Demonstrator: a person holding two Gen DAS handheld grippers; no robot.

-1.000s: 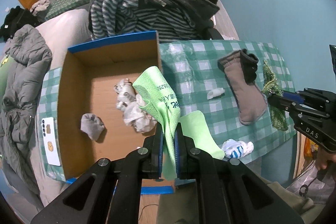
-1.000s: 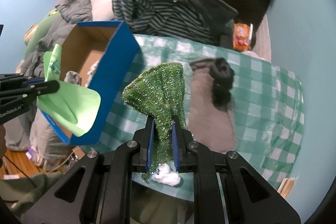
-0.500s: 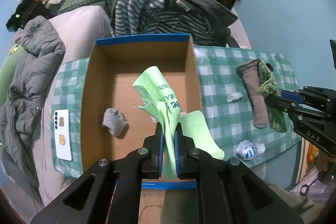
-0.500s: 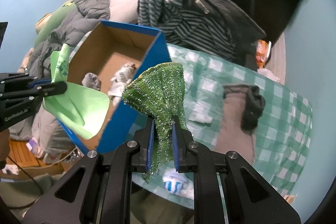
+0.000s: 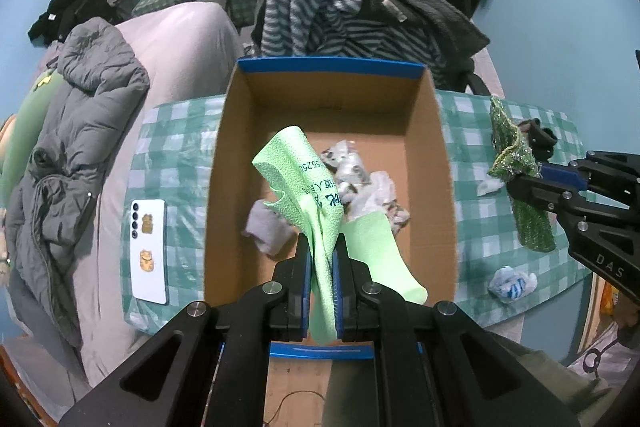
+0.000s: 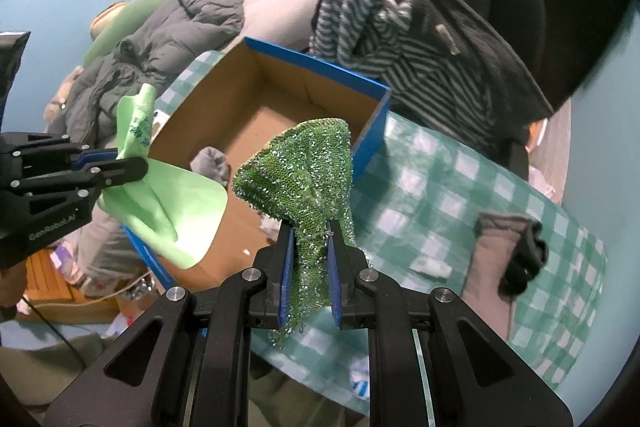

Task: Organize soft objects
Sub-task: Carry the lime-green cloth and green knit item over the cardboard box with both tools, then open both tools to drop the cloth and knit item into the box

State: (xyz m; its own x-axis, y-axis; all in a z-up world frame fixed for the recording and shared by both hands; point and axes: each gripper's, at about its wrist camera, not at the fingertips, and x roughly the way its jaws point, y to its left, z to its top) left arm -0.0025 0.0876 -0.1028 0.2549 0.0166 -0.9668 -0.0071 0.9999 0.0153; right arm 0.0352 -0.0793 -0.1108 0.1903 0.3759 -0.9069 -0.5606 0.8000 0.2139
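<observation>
My left gripper [image 5: 320, 247] is shut on a light green cloth [image 5: 304, 183] and holds it over the open cardboard box [image 5: 236, 147] with blue rims. In the box lie a grey sock [image 5: 264, 227] and crumpled white pieces [image 5: 360, 183]. My right gripper [image 6: 310, 235] is shut on a dark green glittery cloth [image 6: 304, 175] and holds it above the box's right wall [image 6: 368, 131]. It also shows in the left wrist view [image 5: 516, 155]. A grey-brown mitten [image 6: 496, 259] lies on the checked tablecloth [image 6: 420, 195].
A white phone [image 5: 149, 251] lies left of the box. A white-and-blue wad [image 5: 512, 281] and a small white scrap [image 6: 432, 267] lie on the cloth. A chair piled with striped and dark clothes [image 5: 360, 7] stands behind. A grey jacket [image 5: 80, 127] lies left.
Both grippers have moved left with their cloths. The left one now hangs over the box's middle; the right one has come from over the table to the box's right wall.
</observation>
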